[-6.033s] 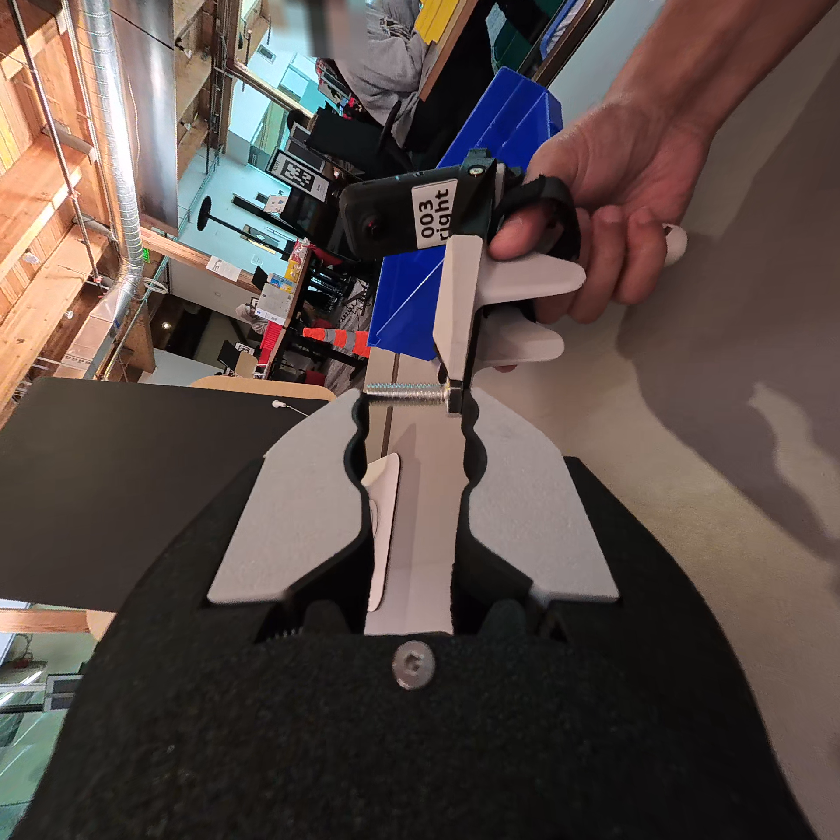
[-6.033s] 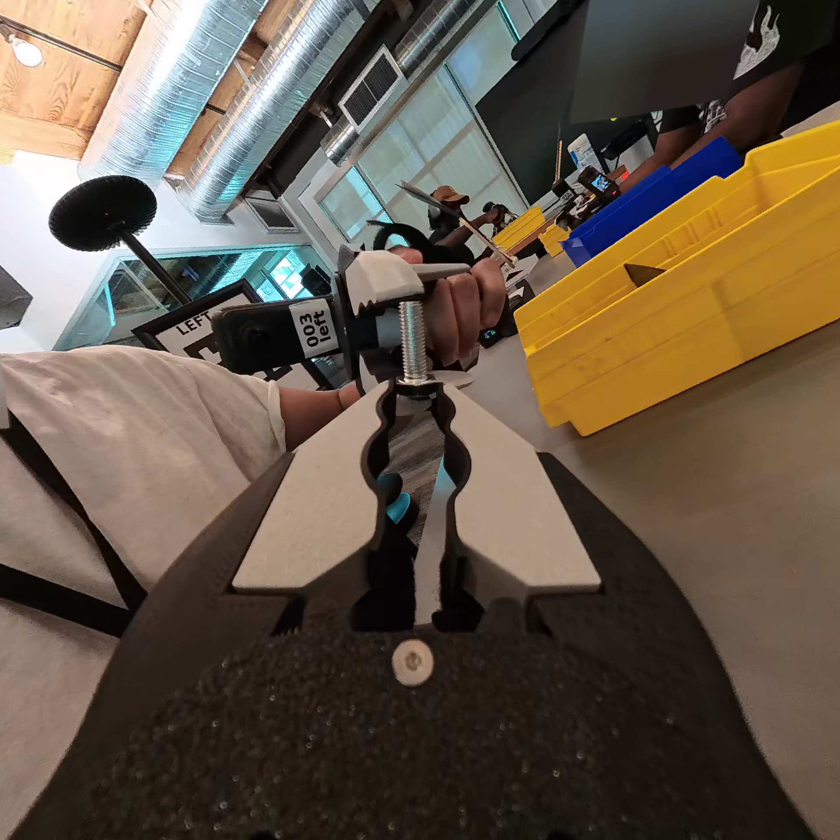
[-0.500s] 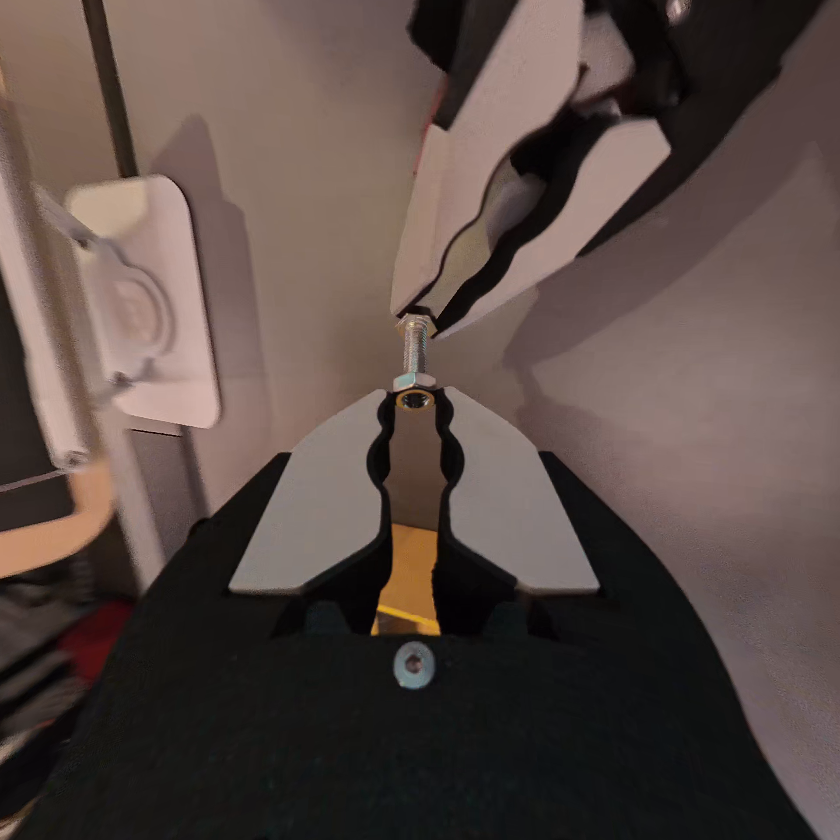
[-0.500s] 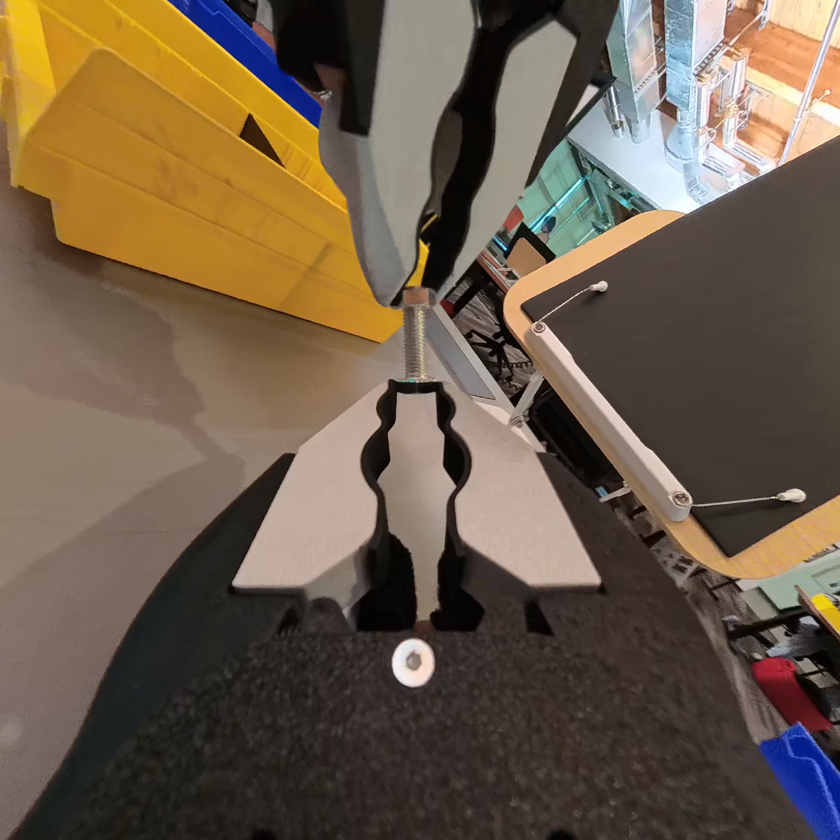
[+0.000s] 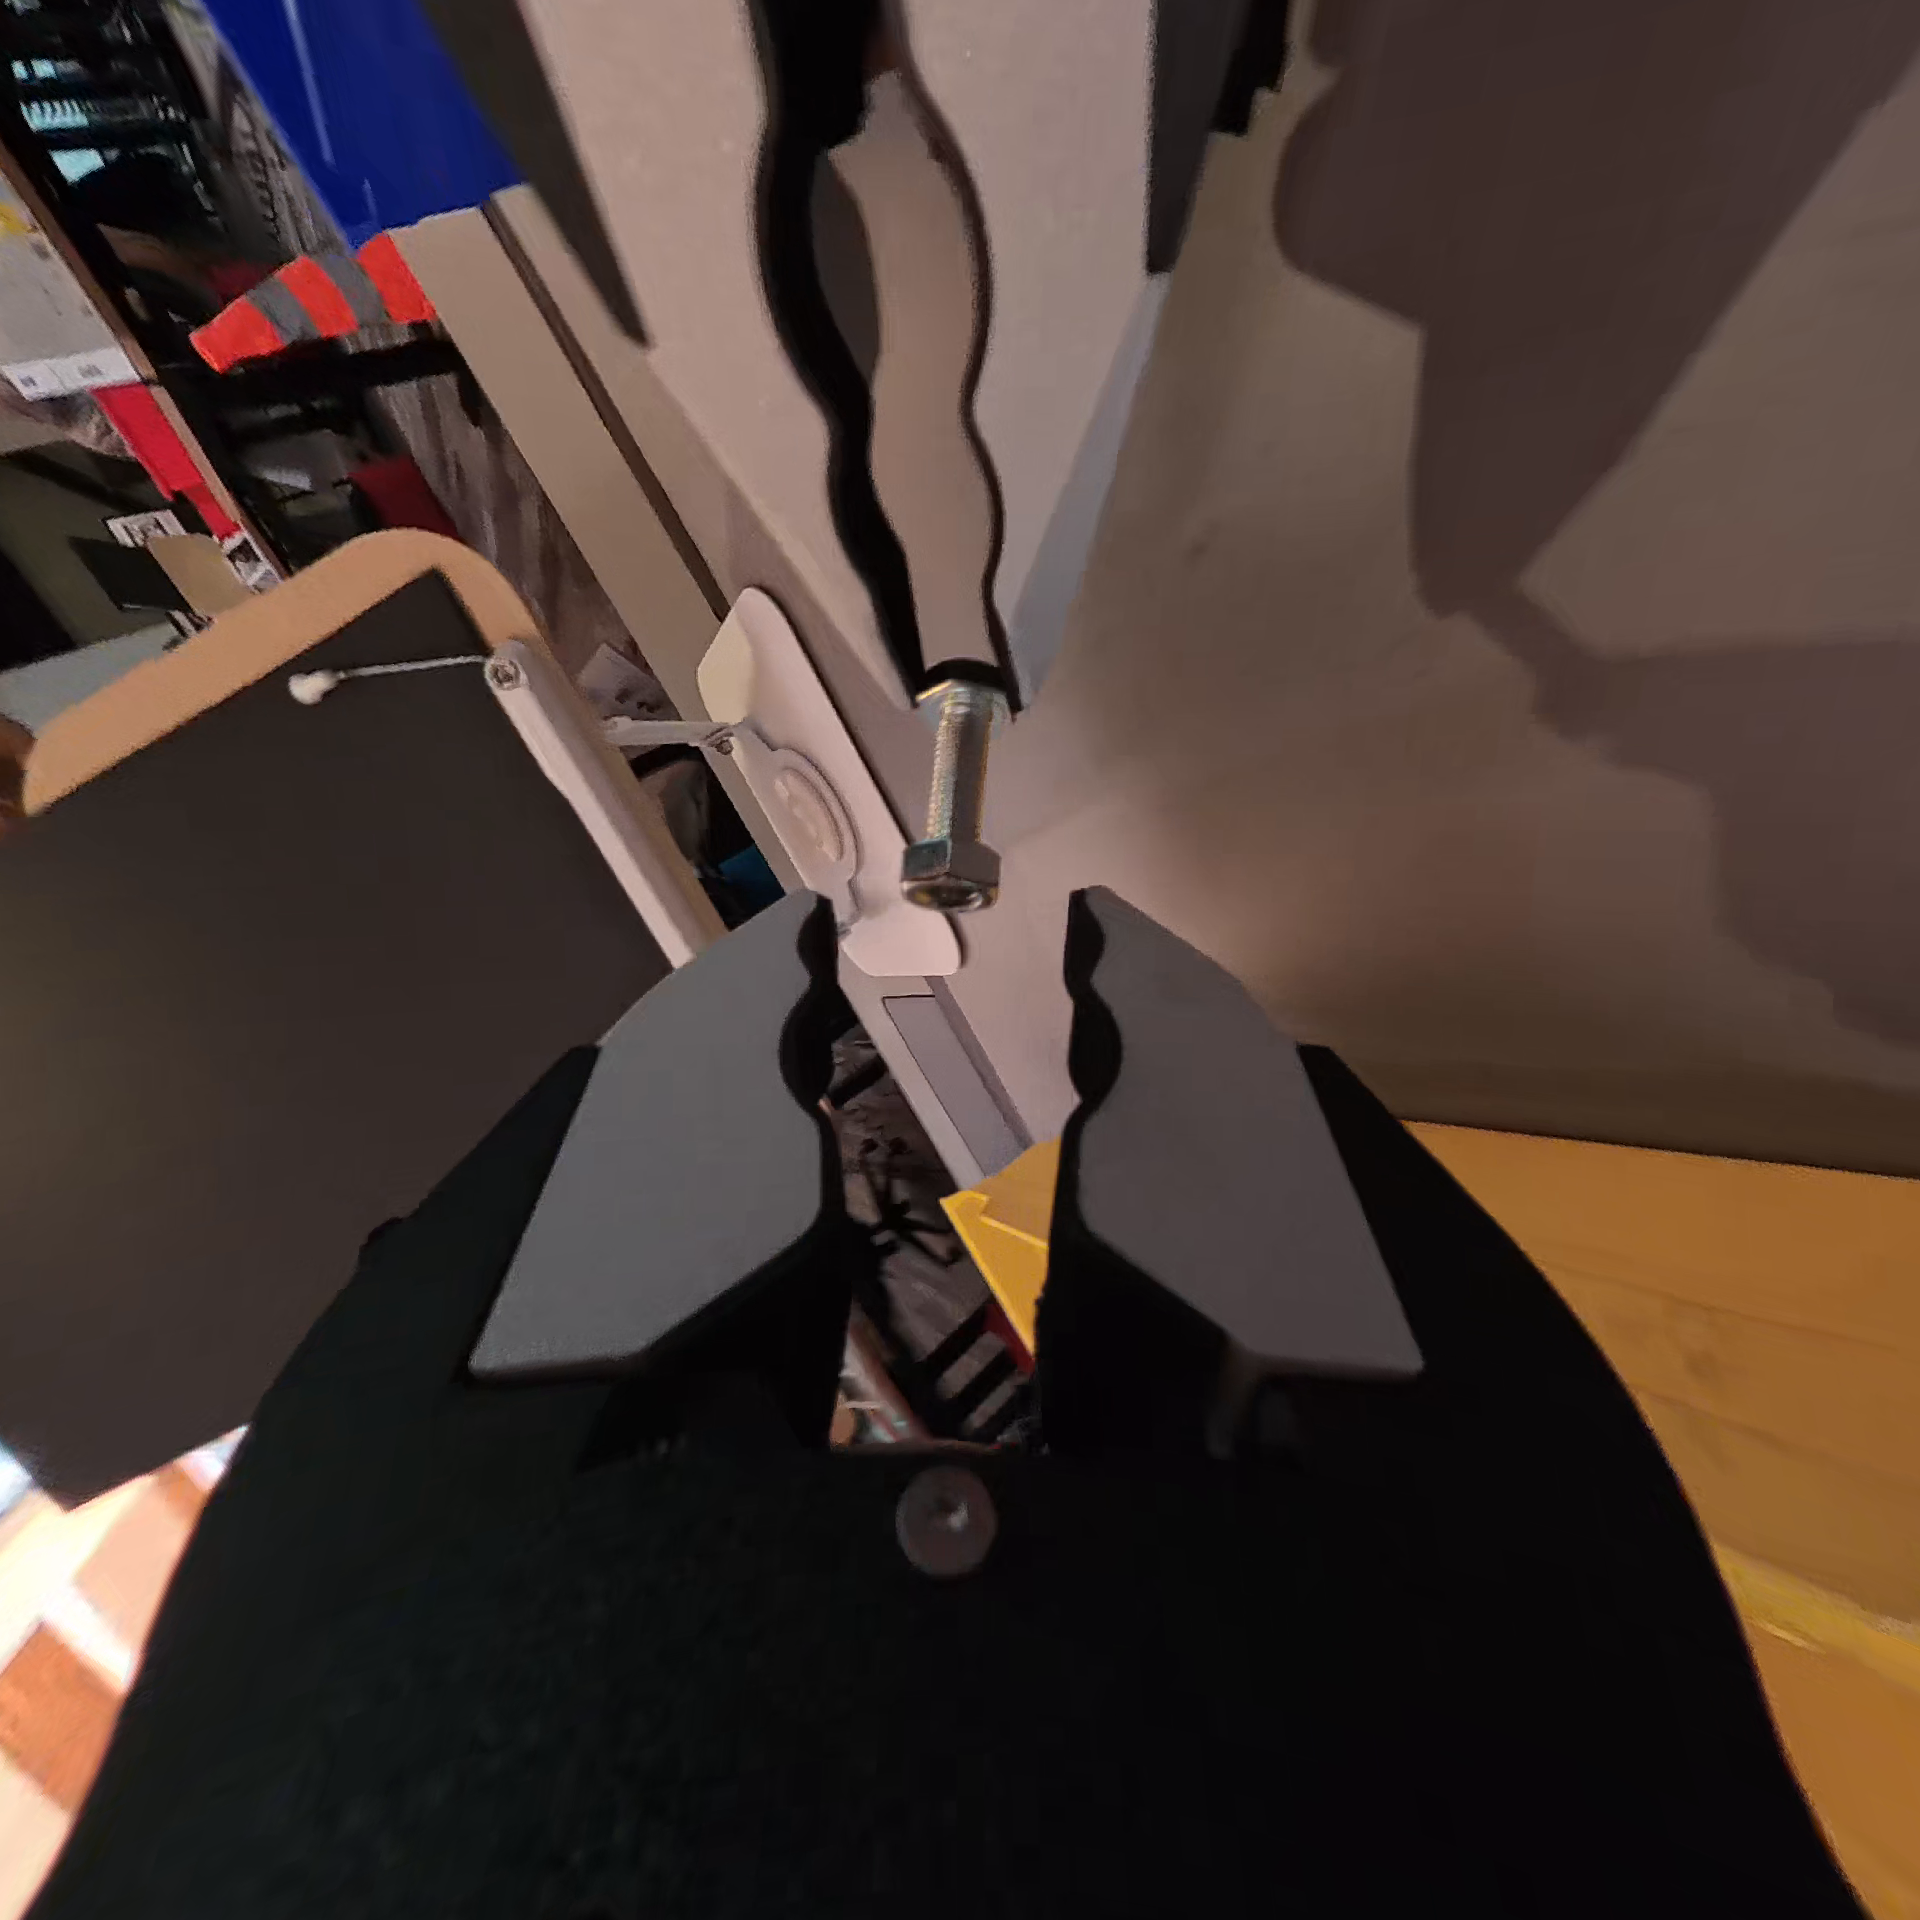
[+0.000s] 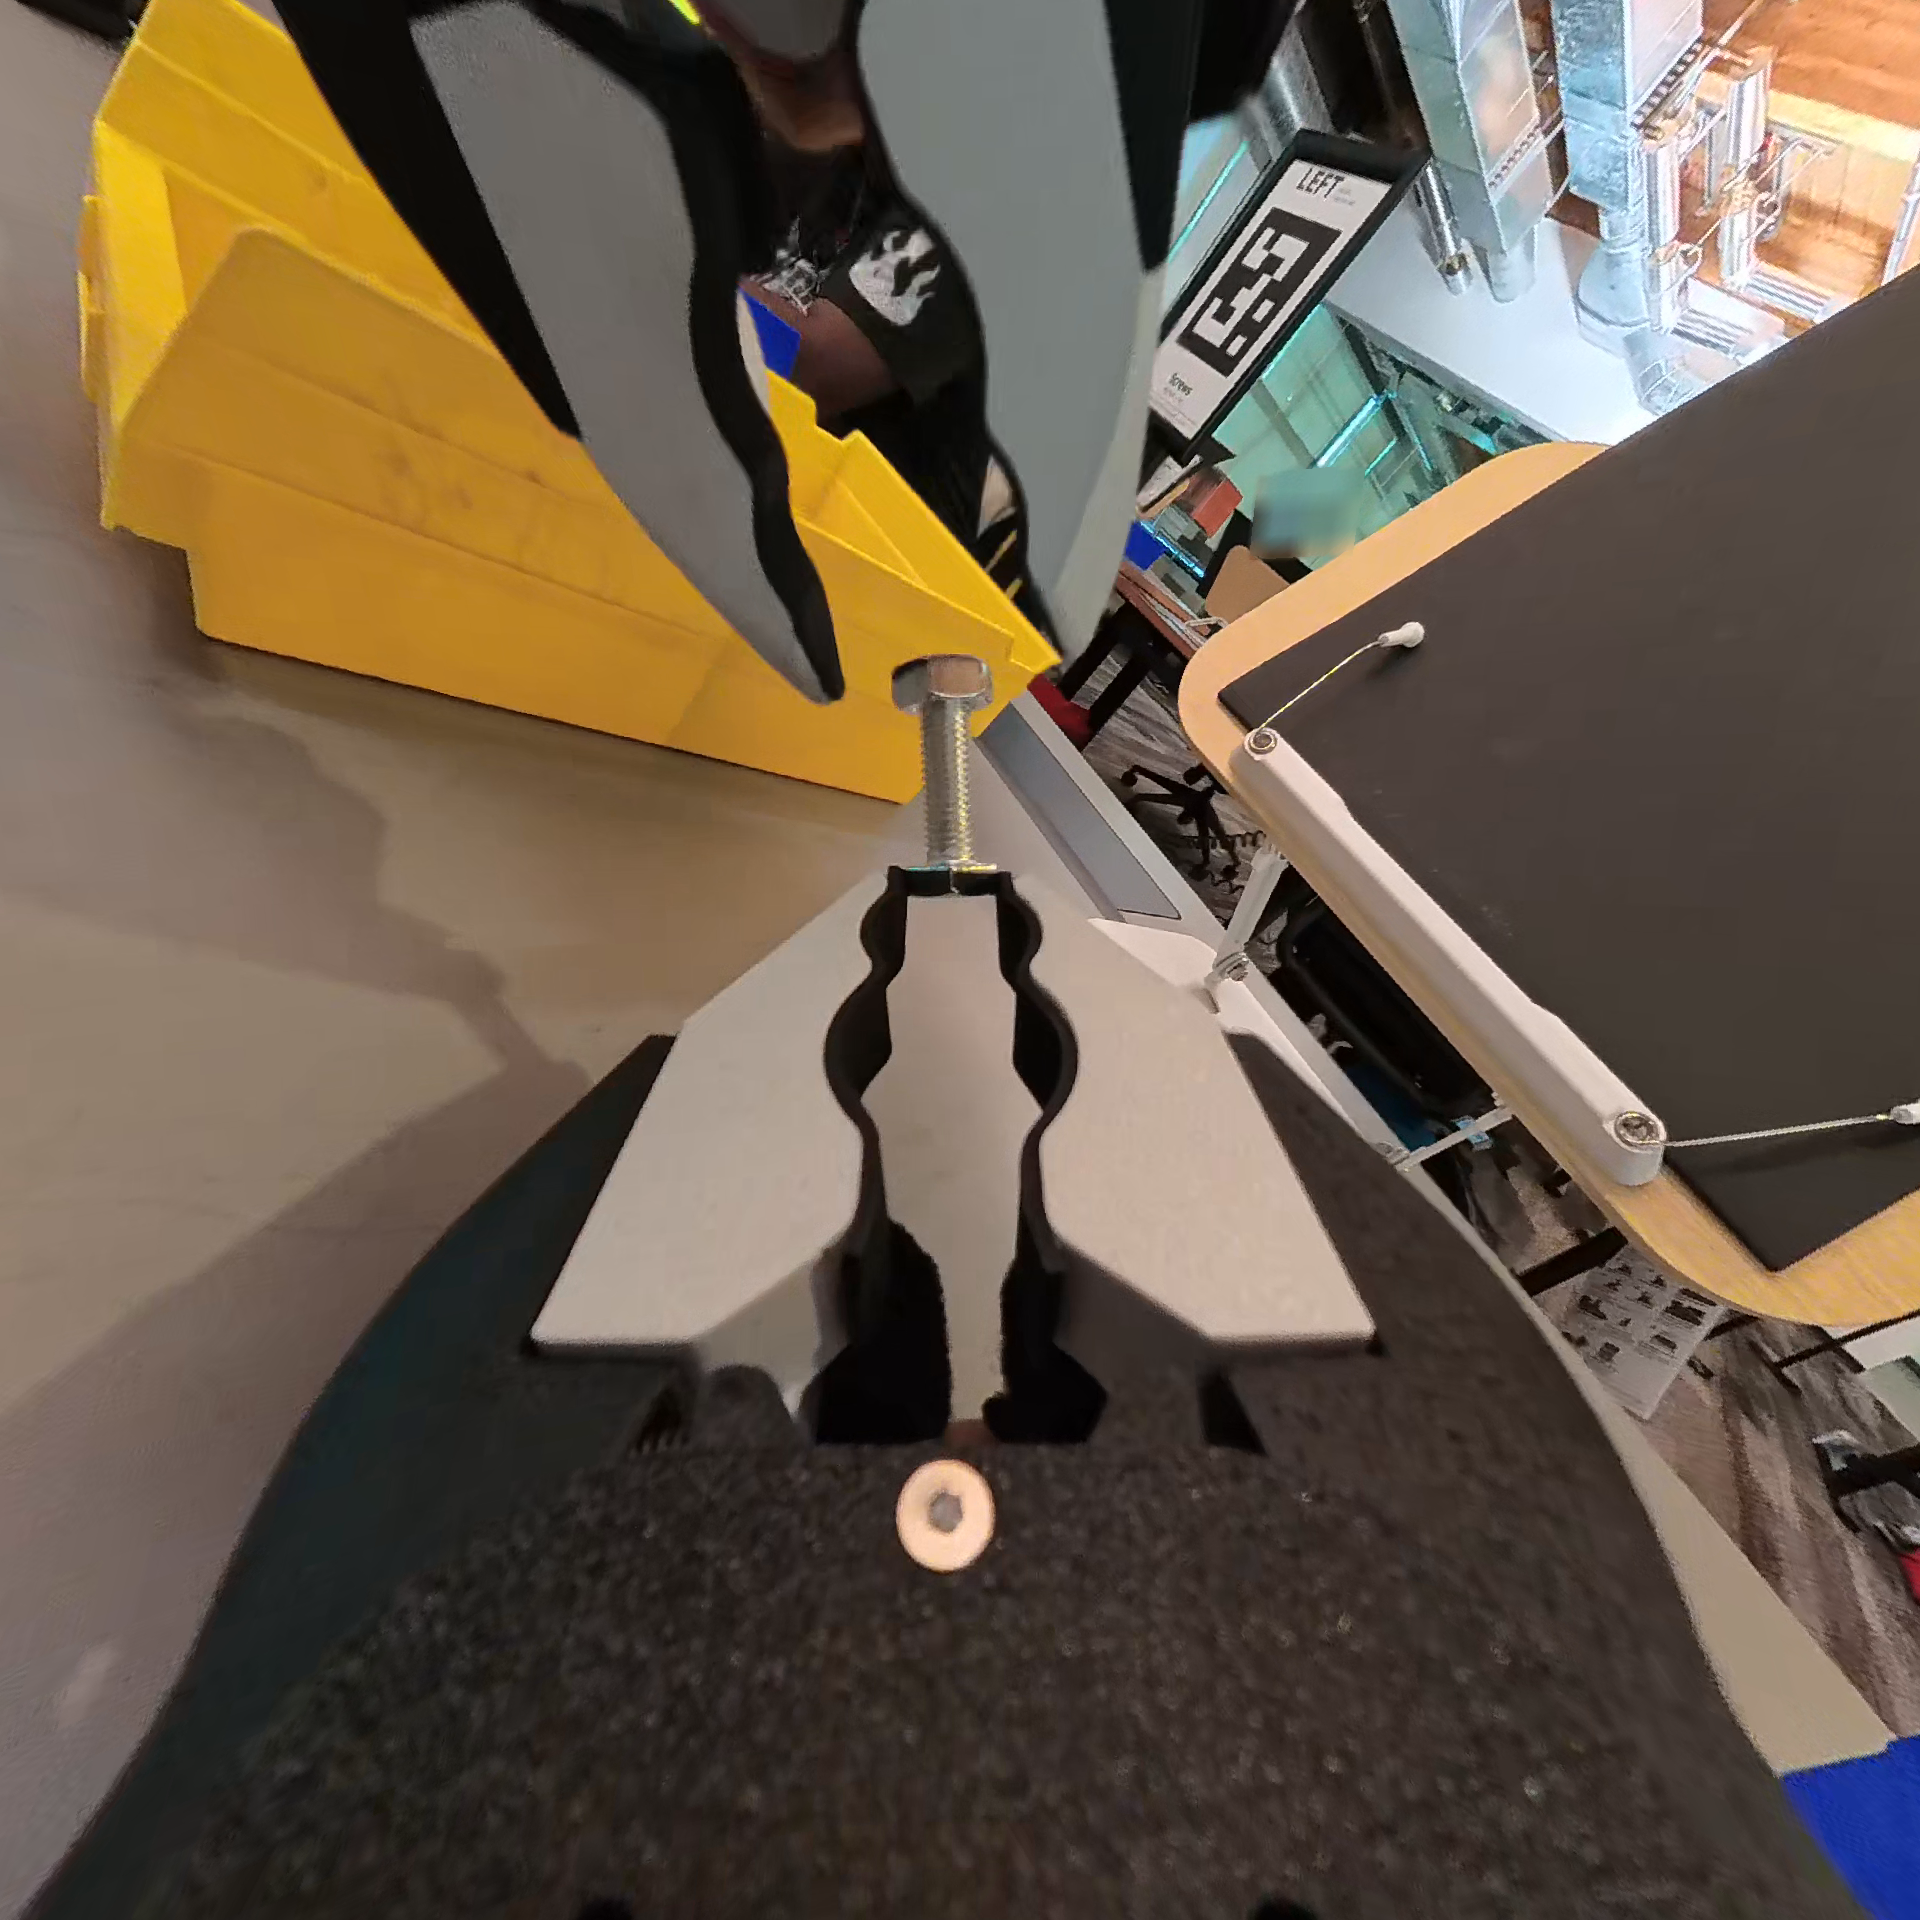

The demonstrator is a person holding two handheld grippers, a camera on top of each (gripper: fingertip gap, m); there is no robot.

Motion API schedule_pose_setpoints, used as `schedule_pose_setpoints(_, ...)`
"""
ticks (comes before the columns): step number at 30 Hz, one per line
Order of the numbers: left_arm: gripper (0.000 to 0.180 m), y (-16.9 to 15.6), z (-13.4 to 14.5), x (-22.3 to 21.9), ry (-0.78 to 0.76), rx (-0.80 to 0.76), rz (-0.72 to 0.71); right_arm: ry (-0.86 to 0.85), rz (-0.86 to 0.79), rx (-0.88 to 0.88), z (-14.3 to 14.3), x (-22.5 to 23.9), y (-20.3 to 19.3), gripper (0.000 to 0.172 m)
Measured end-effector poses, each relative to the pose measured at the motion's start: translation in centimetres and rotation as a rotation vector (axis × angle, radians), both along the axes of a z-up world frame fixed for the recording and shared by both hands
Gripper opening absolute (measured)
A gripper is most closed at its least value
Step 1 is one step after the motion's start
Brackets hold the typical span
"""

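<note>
A silver hex bolt [image 6: 948,774] stands out from my right gripper [image 6: 951,883], whose tips are shut on the nut [image 6: 951,869] at the bolt's threaded end. The bolt's hex head [image 6: 940,681] points at my left gripper, which comes in from the top of the right wrist view with its jaws apart. In the left wrist view my left gripper [image 5: 951,912] is open. The bolt head [image 5: 951,878] hangs just ahead of its tips, and neither pad [image 5: 1086,914] touches it. The right gripper's tips [image 5: 961,675] hold the far end of the shaft.
Yellow bins [image 6: 416,499] stand on the grey table [image 6: 312,935]; one also shows in the left wrist view [image 5: 1558,1351]. A black board with a wooden rim [image 6: 1662,727] sits past the table edge. A white clip plate [image 5: 800,790] and a blue bin [image 5: 343,104] lie beyond. Left tips to right tips: about 4 cm.
My left gripper's jaws have opened and let go of the bolt head. The bolt stays in my right gripper by its nut. Both views have swung.
</note>
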State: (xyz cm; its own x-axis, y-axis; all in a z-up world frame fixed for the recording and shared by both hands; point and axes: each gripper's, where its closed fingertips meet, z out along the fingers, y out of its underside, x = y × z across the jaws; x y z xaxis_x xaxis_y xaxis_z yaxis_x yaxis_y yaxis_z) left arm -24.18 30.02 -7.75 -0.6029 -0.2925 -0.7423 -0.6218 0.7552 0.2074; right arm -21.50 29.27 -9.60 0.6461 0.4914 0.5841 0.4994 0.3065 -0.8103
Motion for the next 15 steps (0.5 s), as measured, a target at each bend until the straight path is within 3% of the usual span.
schedule_pose_setpoints(2,0.049,-0.2,0.8,-0.1,-0.069,-0.091,0.068,0.023,0.003,-0.014,0.1,0.2,0.1,0.017)
schedule_pose_setpoints(4,0.047,-0.1,2.0,-0.1,-0.245,-0.251,0.223,0.073,0.013,-0.048,0.3,0.6,0.3,0.017)
schedule_pose_setpoints(6,0.045,0.0,2.7,0.0,-0.496,-0.518,0.479,0.161,0.066,-0.104,0.7,0.7,0.4,0.017)
schedule_pose_setpoints(8,0.054,-0.5,2.7,0.4,-0.712,-0.813,0.695,0.282,0.087,-0.184,1.0,1.4,0.8,0.017)
schedule_pose_setpoints(11,0.052,-1.7,3.2,1.7,-1.023,-1.134,0.763,0.471,0.200,-0.286,2.0,1.5,0.4,0.017)
schedule_pose_setpoints(15,0.053,-0.6,1.2,2.5,-1.308,-1.257,0.853,0.557,0.267,-0.327,2.5,1.5,0.0,0.017)
